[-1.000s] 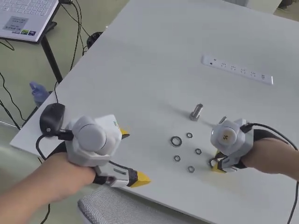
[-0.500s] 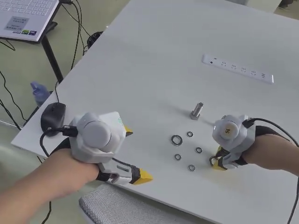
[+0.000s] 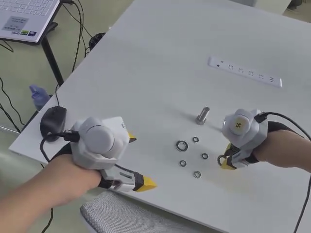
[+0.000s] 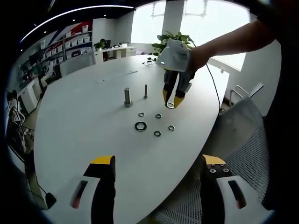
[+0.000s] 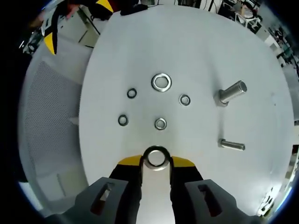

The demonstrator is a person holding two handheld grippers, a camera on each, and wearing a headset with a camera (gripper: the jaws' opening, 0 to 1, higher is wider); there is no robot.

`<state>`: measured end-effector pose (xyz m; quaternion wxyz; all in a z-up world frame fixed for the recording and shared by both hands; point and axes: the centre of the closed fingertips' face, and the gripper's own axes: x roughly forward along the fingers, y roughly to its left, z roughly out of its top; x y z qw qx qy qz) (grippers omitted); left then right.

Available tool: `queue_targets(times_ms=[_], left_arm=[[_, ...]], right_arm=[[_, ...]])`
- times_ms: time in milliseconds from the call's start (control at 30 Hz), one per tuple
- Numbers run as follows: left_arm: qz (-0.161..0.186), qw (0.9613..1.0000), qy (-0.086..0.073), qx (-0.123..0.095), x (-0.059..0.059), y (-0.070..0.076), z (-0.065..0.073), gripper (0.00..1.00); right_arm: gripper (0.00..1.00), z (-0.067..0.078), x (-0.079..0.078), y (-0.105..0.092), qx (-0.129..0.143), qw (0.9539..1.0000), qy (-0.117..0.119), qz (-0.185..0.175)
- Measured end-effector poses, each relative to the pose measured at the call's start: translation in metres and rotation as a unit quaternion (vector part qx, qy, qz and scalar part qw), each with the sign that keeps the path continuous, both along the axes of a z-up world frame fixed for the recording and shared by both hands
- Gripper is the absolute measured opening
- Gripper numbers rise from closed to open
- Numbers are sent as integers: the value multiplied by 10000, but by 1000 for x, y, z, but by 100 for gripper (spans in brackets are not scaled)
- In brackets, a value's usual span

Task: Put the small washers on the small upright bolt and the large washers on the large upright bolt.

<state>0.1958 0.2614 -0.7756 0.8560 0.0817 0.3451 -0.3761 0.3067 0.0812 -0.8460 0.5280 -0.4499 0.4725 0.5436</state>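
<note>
My right gripper point(image 5: 156, 164) is shut on a metal washer point(image 5: 156, 157), held just above the table; it appears too in the head view point(image 3: 224, 162) and the left gripper view point(image 4: 171, 102). On the table lie one large washer point(image 3: 182, 145) point(image 5: 161, 82) and several small washers point(image 3: 195, 140) point(image 5: 160, 123). The large bolt point(image 3: 203, 115) point(image 5: 230, 93) stands upright beyond them, with the small bolt point(image 5: 232, 145) point(image 4: 145, 91) beside it. My left gripper point(image 3: 137, 161) point(image 4: 159, 179) hovers open at the table's near edge, with nothing between its fingers.
A white power strip point(image 3: 244, 72) lies farther back on the white table point(image 3: 160, 58). A black mouse point(image 3: 52, 121) sits at the left corner. A grey chair point(image 3: 112, 216) stands below the near edge. A laptop point(image 3: 19, 19) rests on a stand at top left.
My right gripper, shut on the washer, has shifted slightly away from the near edge and up. The left gripper has barely moved.
</note>
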Motion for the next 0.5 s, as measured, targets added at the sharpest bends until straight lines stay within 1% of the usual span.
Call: queue_targets(times_ms=[67, 267, 300, 500], left_arm=[[-6, 10000, -7, -5, 0, 0, 0, 73], [37, 10000, -59, -60, 4, 2, 4, 74], [39, 9999, -69, -79, 4, 2, 5, 74], [115, 9996, -121, -215, 7, 0, 8, 77]], right_arm=[[22, 5, 1, 1, -29, 10000, -1, 12], [22, 25, 10, 11, -30, 10000, -55, 20], [22, 28, 10, 12, -37, 10000, -57, 21], [22, 51, 23, 18, -23, 9999, -119, 18]])
